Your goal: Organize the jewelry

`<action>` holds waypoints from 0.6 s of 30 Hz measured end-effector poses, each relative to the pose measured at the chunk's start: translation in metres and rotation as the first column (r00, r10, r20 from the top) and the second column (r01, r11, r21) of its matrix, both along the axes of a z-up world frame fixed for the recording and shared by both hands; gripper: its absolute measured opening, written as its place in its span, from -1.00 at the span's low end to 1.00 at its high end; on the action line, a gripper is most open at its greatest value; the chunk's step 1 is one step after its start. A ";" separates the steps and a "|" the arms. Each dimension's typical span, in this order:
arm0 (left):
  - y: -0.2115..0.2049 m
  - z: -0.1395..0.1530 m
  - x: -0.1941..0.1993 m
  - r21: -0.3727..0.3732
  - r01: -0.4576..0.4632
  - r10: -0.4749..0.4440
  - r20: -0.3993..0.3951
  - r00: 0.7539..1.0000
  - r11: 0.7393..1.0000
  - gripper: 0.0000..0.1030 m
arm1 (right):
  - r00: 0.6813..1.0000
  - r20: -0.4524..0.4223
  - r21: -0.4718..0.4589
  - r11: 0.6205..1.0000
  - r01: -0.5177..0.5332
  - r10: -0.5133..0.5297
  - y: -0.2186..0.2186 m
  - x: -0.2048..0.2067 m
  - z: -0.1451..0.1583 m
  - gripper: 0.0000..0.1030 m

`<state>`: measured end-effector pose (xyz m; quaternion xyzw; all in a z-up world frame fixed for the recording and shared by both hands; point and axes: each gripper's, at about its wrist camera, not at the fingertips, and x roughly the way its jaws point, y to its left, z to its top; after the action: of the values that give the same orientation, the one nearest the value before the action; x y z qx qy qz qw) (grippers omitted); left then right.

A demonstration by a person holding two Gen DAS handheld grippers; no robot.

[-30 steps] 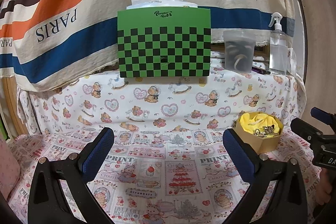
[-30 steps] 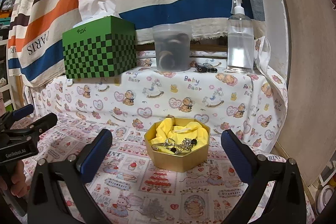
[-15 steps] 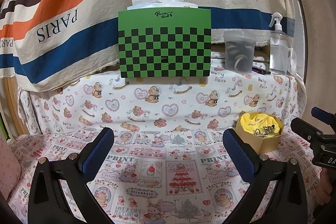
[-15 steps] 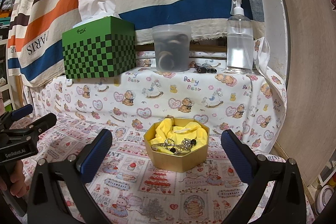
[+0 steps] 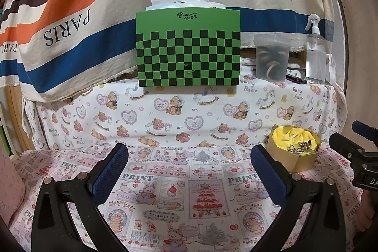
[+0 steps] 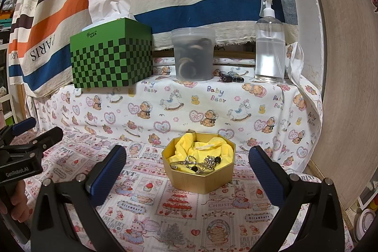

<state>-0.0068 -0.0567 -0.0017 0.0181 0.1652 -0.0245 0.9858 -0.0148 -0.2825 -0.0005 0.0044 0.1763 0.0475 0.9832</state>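
A gold hexagonal box point(image 6: 200, 181) lined with yellow cloth sits on the printed cloth, straight ahead of my right gripper point(image 6: 187, 158), which is open and empty just in front of it. Several pieces of silver jewelry point(image 6: 200, 161) lie tangled inside the box. In the left wrist view the box point(image 5: 294, 161) is at the right. My left gripper point(image 5: 189, 161) is open and empty, well to the left of the box. The right gripper shows at that view's right edge point(image 5: 349, 148).
On the raised shelf behind stand a green checkered tissue box point(image 6: 111, 56), a translucent tub point(image 6: 192, 54) with rings inside, a spray bottle point(image 6: 269, 44) and two small dark items point(image 6: 231, 78). A wooden panel point(image 6: 342, 86) bounds the right side.
Both views have shifted very slightly; the grippers stay open and nothing has been picked up or moved.
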 end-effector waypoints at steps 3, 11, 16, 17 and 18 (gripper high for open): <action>0.000 0.000 0.000 0.001 0.000 0.000 0.001 1.000 1.000 0.99 | 1.000 0.000 0.000 1.000 0.001 -0.001 0.000 0.000 0.000 1.00; 0.000 0.001 -0.001 0.007 0.000 0.000 0.004 1.000 1.000 0.99 | 1.000 0.000 0.000 1.000 0.000 0.000 0.000 0.000 0.000 1.00; 0.000 0.000 -0.001 0.006 0.002 -0.002 0.003 1.000 1.000 0.99 | 1.000 0.000 -0.001 1.000 0.000 0.000 0.000 0.000 0.000 1.00; 0.000 0.000 -0.001 0.006 0.002 -0.002 0.003 1.000 1.000 0.99 | 1.000 0.000 -0.001 1.000 0.001 -0.001 0.000 0.000 0.000 1.00; 0.000 0.000 -0.001 0.006 0.002 -0.002 0.003 1.000 1.000 0.99 | 1.000 0.001 -0.001 1.000 0.001 -0.001 0.000 0.000 0.000 1.00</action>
<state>-0.0074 -0.0570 -0.0014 0.0212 0.1640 -0.0249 0.9859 -0.0146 -0.2824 -0.0005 0.0039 0.1758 0.0471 0.9833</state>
